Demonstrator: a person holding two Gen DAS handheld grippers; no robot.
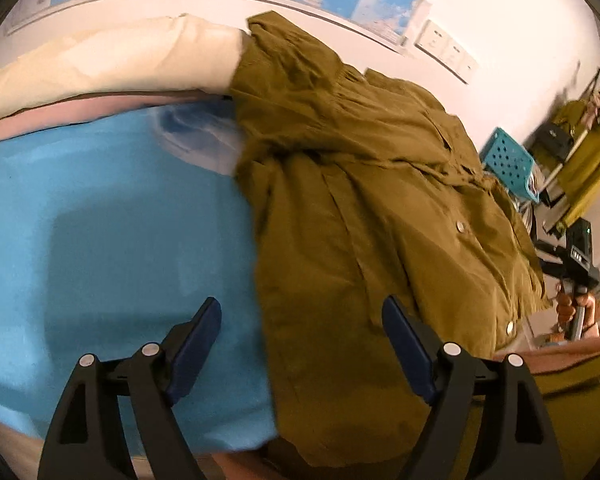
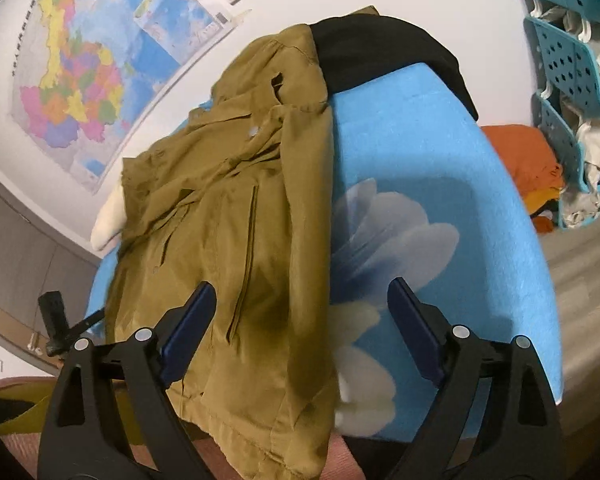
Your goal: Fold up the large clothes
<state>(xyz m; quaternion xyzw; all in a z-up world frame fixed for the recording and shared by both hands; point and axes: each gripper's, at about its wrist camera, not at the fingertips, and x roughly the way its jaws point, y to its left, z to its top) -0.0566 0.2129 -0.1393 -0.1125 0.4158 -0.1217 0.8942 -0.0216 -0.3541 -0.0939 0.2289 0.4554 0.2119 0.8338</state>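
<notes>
An olive-green button shirt (image 1: 364, 208) lies partly folded on a blue bed sheet (image 1: 112, 216); it also shows in the right wrist view (image 2: 228, 216), on the left half of the sheet (image 2: 440, 152). My left gripper (image 1: 302, 324) is open and empty, above the shirt's left edge near its hem. My right gripper (image 2: 302, 304) is open and empty, above the shirt's right edge near the hem. The right gripper (image 1: 576, 264) shows in the left wrist view at the far right, held in a hand.
A cream pillow (image 1: 112, 60) and pink cloth lie at the bed's far side. A black garment (image 2: 384, 48) lies at the sheet's far end. Teal baskets (image 2: 568, 56) with clothes and orange cloth (image 2: 528, 160) stand to the right. A map (image 2: 88, 64) hangs on the wall.
</notes>
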